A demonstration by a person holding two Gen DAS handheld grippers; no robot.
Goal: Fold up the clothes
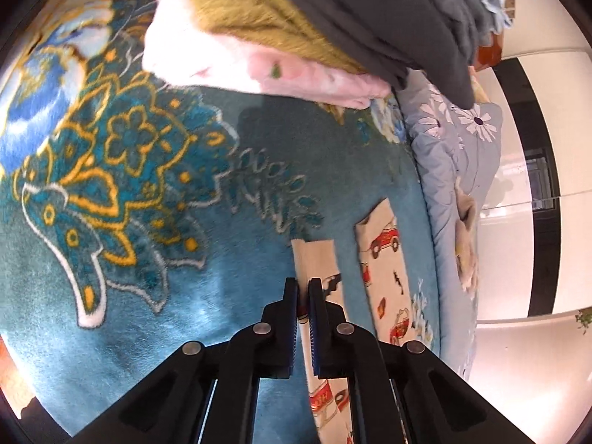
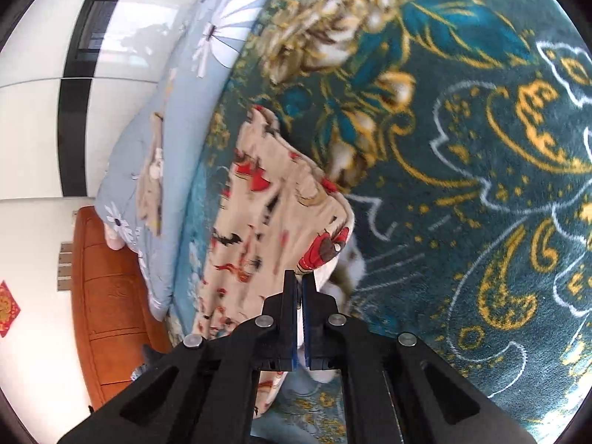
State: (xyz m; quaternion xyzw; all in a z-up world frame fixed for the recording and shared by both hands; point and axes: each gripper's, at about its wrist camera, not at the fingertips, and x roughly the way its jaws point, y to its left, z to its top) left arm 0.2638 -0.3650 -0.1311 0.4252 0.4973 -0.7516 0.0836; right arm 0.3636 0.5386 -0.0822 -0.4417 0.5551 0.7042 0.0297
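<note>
Pinching a strip of cream cloth between nearly closed jaws, the left gripper (image 1: 303, 285) holds one leg of the fire-truck print trousers (image 1: 384, 259); the fabric runs up between the two black fingers and on past their tips, lying flat on the teal floral blanket (image 1: 148, 185). A second leg of the same garment lies just beside it to the right, apart from the fingers, its red truck prints facing up.

The right gripper (image 2: 299, 281) has its jaws drawn close on an edge of the same trousers (image 2: 266, 214), seen here as a rumpled bunch with a red printed patch right at the fingertips. The bunch trails away from the gripper along the blanket's (image 2: 462, 148) border.

Further out in the left wrist view, a pile of clothes (image 1: 296, 29) sits on the blanket: a pink piece at the bottom, mustard-yellow over it, dark grey on top. A pale blue quilt (image 1: 458, 155) with white daisies lies along the blanket's edge, and past it stand white wall panels. In the right wrist view an orange-brown wooden cabinet (image 2: 107, 296) stands beyond the quilt (image 2: 155, 137)
</note>
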